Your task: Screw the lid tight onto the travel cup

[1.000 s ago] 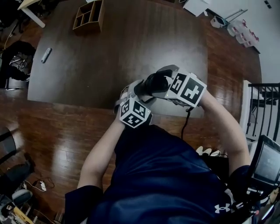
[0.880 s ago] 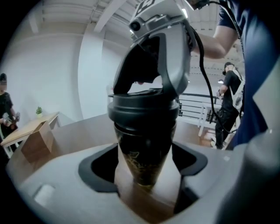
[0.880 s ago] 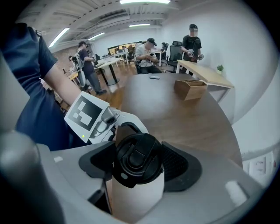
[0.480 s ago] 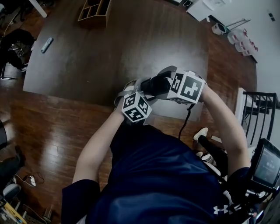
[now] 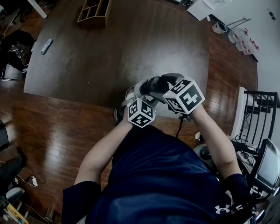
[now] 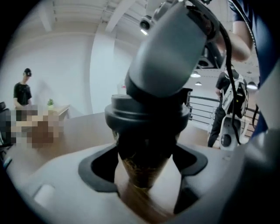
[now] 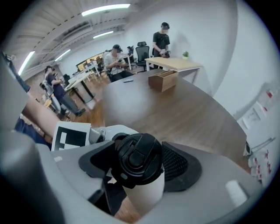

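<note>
At the centre of the head view, over the near edge of the dark table [image 5: 109, 57], I have the travel cup [image 7: 148, 192] held between both grippers, mostly hidden under their marker cubes. In the left gripper view it stands upright mid-frame. The left gripper [image 6: 144, 164] is clamped on its tapering body, with a black pad against each side. The black lid [image 7: 138, 158] sits on top of the cup. In the right gripper view I look down on it at lower centre, and the right gripper [image 7: 139, 168] is closed on its rim from above, pads against both sides. Farther off, a wooden compartment box [image 5: 92, 11] sits at the table's upper left. A small pale remote-shaped object [image 5: 47, 46] lies near the table's left edge. A person [image 7: 162, 39] stands at a desk at the top of the right gripper view.
</note>
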The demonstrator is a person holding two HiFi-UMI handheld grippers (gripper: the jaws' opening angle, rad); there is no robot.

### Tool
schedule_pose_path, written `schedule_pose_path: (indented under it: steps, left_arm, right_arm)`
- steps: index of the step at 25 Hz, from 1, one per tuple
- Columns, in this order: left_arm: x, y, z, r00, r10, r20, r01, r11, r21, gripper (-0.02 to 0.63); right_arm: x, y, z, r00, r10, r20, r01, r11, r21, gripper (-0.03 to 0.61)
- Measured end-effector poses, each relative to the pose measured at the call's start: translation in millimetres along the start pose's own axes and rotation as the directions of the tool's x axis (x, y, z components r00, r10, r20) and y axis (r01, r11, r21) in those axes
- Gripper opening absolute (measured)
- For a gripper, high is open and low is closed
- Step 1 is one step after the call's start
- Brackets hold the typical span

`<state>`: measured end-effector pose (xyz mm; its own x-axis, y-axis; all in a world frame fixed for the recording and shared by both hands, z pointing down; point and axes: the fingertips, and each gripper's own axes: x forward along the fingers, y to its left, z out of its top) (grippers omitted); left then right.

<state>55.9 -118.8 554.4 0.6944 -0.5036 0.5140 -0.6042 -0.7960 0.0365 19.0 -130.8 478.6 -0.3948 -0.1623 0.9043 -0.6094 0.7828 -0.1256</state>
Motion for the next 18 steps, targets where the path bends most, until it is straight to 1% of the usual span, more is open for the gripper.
schedule_pose_path:
  steps: [2,3,4,5,6,7,8,9,10,11,12,13,14,15,16,17,18]
  left_arm:
    - [-2,0,1,1.0,0.004,0.004,-0.004,0.999,-0.041,0.39]
    - [-4,0,3,1.0,-0.017,0.011,0.017,0.999,-0.04,0.39]
    - [-6,-1,6,0.999,-0.049,0.02,0.049,0.999,-0.013,0.393]
    - [-9,-1,9,0.996,-0.088,0.025,0.087,0.995,0.042,0.405]
    - [-11,-1,12,0.991,-0.132,0.022,0.129,0.985,0.11,0.413]
    - [-12,-1,14,0.983,-0.181,0.011,0.176,0.968,0.176,0.43]
    - [-13,-2,16,0.973,-0.232,-0.004,0.227,0.947,0.228,0.431]
    - [-12,-3,16,0.96,-0.28,-0.02,0.275,0.924,0.266,0.431]
    - [-12,-4,14,0.947,-0.321,-0.037,0.317,0.902,0.294,0.436]
    - [-11,-6,12,0.935,-0.351,-0.053,0.349,0.883,0.314,0.436]
    - [-10,-8,11,0.927,-0.369,-0.063,0.368,0.871,0.326,0.436]
    - [-9,-9,10,0.925,-0.375,-0.064,0.374,0.867,0.33,0.428]
    - [-8,-10,10,0.927,-0.37,-0.056,0.367,0.871,0.326,0.416]
    - [-8,-11,10,0.933,-0.357,-0.039,0.35,0.883,0.313,0.414]
    - [-8,-10,11,0.942,-0.336,-0.017,0.326,0.898,0.295,0.413]
    - [-8,-9,12,0.951,-0.308,0.007,0.295,0.916,0.272,0.413]
    - [-9,-8,14,0.961,-0.276,0.03,0.26,0.933,0.248,0.413]
  right_arm:
    - [-1,-2,1,0.999,-0.019,0.051,0.016,0.998,0.061,0.339]
    - [-1,-2,1,0.997,-0.022,0.068,0.016,0.997,0.075,0.34]
    - [-2,-2,1,0.997,-0.017,0.08,0.011,0.997,0.074,0.341]
    - [-3,-2,1,0.996,-0.004,0.086,0.0,0.999,0.053,0.341]
    - [-3,0,1,0.996,0.015,0.085,-0.016,1.0,0.008,0.341]
    - [-4,3,1,0.996,0.042,0.077,-0.037,0.997,-0.065,0.341]
    - [-4,7,2,0.995,0.076,0.062,-0.065,0.985,-0.16,0.341]
    - [-4,13,3,0.992,0.118,0.04,-0.103,0.959,-0.266,0.341]
    - [-3,19,2,0.987,0.163,0.008,-0.148,0.917,-0.371,0.341]
    - [-1,24,0,0.979,0.204,-0.03,-0.194,0.865,-0.463,0.341]
    - [0,27,-2,0.97,0.235,-0.067,-0.235,0.817,-0.527,0.341]
    - [1,29,-3,0.962,0.257,-0.096,-0.265,0.785,-0.56,0.341]
    - [1,30,-4,0.957,0.268,-0.113,-0.284,0.773,-0.568,0.341]
    - [1,30,-3,0.956,0.271,-0.115,-0.288,0.776,-0.561,0.341]
    - [1,30,-2,0.959,0.264,-0.102,-0.276,0.795,-0.54,0.341]
    - [1,28,0,0.966,0.247,-0.075,-0.251,0.83,-0.499,0.341]
    - [1,26,2,0.975,0.217,-0.039,-0.213,0.878,-0.429,0.34]
